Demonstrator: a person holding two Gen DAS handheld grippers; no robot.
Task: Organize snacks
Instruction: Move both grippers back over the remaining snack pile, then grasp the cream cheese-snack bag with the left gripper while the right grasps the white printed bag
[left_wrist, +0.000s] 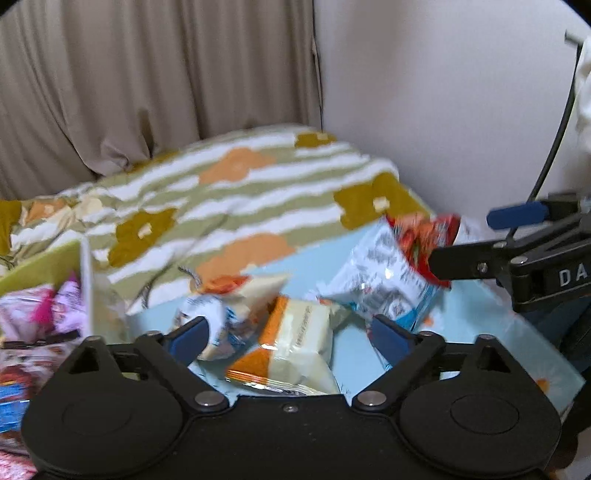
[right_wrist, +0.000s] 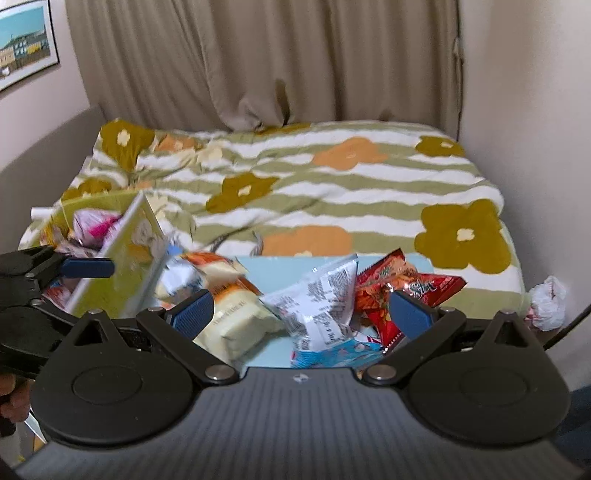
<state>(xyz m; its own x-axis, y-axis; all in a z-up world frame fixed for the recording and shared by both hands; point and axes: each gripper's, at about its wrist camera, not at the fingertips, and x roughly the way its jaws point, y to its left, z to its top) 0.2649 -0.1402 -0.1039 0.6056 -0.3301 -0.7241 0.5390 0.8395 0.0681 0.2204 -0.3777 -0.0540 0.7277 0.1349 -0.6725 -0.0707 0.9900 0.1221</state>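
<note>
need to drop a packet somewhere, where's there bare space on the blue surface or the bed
Most room: the green-and-white striped floral blanket behind the snacks lies bare to the beige curtain. A bare strip of the light blue surface lies right of the white-and-blue printed packet. Crowded: the packets mid-surface and the green box on the left.

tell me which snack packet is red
The red packet at the right end of the pile; the others beside it are pale yellow with orange or white with blue.

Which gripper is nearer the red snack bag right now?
Right. The right gripper is open, its right-hand finger just before the red snack bag. The left gripper, also open, frames the cream-and-orange packet.
</note>
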